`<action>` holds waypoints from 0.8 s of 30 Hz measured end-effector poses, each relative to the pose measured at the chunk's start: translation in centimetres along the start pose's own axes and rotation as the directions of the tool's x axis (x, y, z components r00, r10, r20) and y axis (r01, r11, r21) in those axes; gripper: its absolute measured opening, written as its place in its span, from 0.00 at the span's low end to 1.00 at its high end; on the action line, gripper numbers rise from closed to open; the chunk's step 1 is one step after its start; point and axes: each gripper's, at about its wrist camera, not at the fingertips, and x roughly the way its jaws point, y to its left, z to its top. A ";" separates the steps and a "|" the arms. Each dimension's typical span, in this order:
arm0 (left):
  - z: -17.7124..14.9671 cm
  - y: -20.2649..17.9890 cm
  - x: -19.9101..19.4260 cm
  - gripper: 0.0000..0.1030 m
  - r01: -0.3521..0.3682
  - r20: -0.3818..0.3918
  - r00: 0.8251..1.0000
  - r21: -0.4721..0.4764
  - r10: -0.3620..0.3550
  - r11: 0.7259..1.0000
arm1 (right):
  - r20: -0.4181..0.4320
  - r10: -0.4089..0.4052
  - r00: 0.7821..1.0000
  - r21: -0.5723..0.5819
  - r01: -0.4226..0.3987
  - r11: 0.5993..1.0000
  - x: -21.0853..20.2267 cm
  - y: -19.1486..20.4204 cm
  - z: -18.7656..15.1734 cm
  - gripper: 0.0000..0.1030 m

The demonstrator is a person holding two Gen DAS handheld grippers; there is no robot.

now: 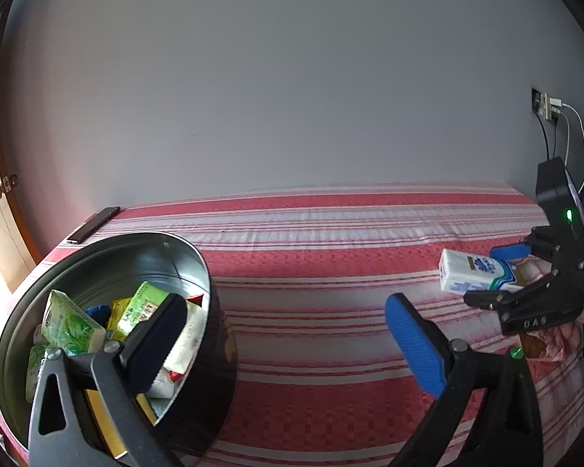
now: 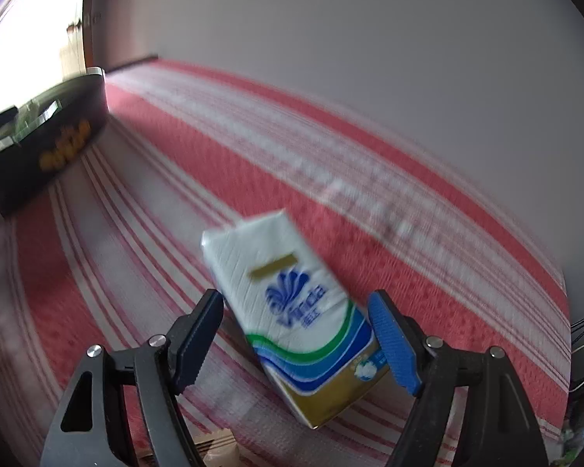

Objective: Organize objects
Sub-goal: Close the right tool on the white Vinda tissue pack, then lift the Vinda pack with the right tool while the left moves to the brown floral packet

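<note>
White tissue pack (image 2: 292,307), tilted, off bedspread

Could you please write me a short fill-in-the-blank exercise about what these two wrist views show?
1. The right gripper holds a white pack of ____.
2. The green packets lie inside a round metal ____.
3. The left gripper is open and holds ____.
4. The striped cloth is white and ____.

Missing words: tissues; tin; nothing; red

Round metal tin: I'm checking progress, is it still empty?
No, the round metal tin already holds several green and white tissue packs.
</note>
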 end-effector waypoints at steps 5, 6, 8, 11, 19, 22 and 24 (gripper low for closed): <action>-0.1 -0.7 0.1 1.00 0.007 -0.005 1.000 0.015 -0.007 1.000 | 0.044 0.039 0.998 0.074 -0.042 0.996 -1.0 -1.1 -0.6 0.59; -0.1 -0.9 0.1 1.00 0.008 -0.006 1.000 0.018 -0.008 1.000 | 0.050 0.032 0.998 0.084 -0.036 0.996 -1.2 -1.0 -0.8 0.58; -0.1 -1.2 0.1 1.00 0.011 -0.005 1.000 0.023 -0.011 1.000 | 0.066 0.004 0.998 0.112 -0.011 0.994 -1.6 -0.8 -1.1 0.57; 0.0 -1.9 0.1 1.00 0.019 -0.007 1.000 0.038 -0.019 0.999 | 0.121 -0.056 0.991 0.183 0.033 0.983 -2.9 -1.0 -1.5 0.56; 0.2 -6.0 -0.4 1.00 0.076 -0.009 0.997 0.102 -0.075 0.992 | 0.246 -0.284 0.927 0.443 0.153 0.883 -7.2 -3.0 -4.0 0.56; 0.1 -7.9 -0.3 1.00 0.121 -0.033 0.992 0.121 -0.118 0.985 | 0.228 -0.381 0.896 0.525 0.216 0.823 -8.4 -3.9 -5.3 0.56; -0.1 -9.4 -0.3 1.00 0.151 -0.055 0.988 0.129 -0.145 0.980 | 0.215 -0.436 0.874 0.577 0.246 0.779 -9.3 -4.7 -6.3 0.56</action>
